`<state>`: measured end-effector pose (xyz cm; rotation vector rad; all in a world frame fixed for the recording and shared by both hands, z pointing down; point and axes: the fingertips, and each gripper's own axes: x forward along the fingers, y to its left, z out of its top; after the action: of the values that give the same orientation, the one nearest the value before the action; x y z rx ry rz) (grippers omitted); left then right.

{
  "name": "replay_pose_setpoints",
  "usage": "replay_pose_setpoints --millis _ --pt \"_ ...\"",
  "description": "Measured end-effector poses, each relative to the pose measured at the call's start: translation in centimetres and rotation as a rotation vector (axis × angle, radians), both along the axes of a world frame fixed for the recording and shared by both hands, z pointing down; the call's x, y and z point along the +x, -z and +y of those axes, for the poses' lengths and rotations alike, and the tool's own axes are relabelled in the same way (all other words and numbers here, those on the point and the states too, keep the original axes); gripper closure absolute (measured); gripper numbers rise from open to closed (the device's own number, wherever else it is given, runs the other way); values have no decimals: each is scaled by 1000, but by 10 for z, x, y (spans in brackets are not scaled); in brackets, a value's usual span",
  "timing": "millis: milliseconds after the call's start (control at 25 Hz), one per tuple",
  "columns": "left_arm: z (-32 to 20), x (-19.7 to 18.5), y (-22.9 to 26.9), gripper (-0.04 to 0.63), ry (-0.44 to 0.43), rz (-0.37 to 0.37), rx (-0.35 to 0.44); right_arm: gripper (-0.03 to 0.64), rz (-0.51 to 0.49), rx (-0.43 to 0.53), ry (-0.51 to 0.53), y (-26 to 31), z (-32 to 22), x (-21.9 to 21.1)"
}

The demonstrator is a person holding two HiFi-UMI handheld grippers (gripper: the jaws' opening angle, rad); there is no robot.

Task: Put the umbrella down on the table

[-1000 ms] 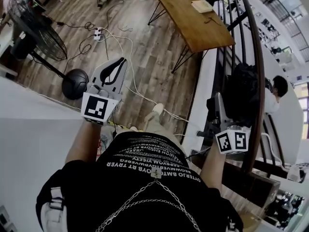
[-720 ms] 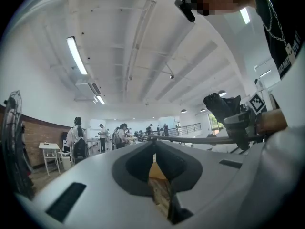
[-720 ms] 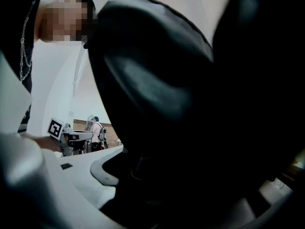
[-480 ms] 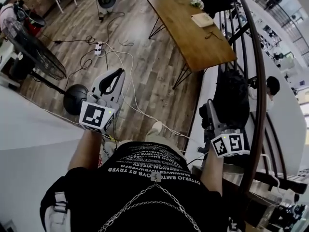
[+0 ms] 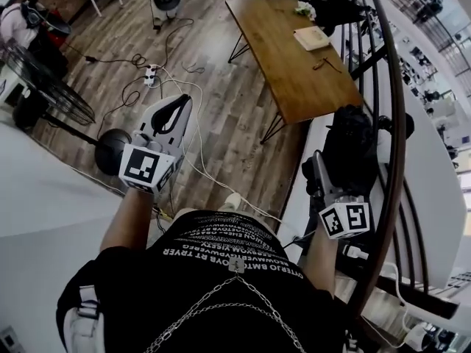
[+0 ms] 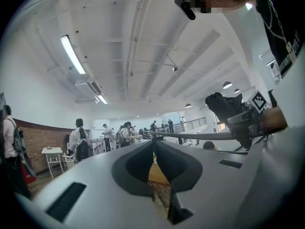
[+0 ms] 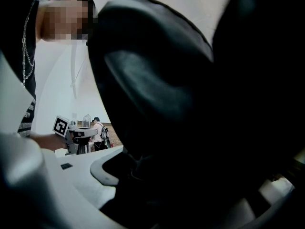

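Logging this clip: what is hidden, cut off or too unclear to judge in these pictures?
Right gripper view: the black umbrella fills the frame, hiding the pads of the right claw and everything ahead.
Head view: the umbrella's handle and tip merge into a dark bundle beside the railing.
Head view: items on the wooden table are too small to identify.
Left gripper view: the left claw blocks the lower half.

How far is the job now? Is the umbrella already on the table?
Done: the right gripper is closed on the black umbrella. In hand: it hangs in the air beside the railing, apart from the wooden table. Left: reach the table, lay the umbrella down, open the jaws. The left gripper is shut and empty.
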<state>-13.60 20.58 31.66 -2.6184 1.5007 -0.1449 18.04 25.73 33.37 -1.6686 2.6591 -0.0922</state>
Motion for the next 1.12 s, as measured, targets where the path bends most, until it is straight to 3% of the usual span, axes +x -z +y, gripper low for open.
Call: replay_pose_setpoints --millis 360,560,720,1120 --pt "-36 40 5 554 21 -7 -19 333 -35 -16 35 -15 -50 42" --pt "-35 34 -6 554 70 -50 -60 333 -78 -20 45 -26 -62 55" --pt "-34 34 -13 555 97 -33 -75 333 -92 -45 69 -31 -69 59" --pt "-62 50 -25 554 59 -26 -102 333 -109 -51 53 -25 -90 63"
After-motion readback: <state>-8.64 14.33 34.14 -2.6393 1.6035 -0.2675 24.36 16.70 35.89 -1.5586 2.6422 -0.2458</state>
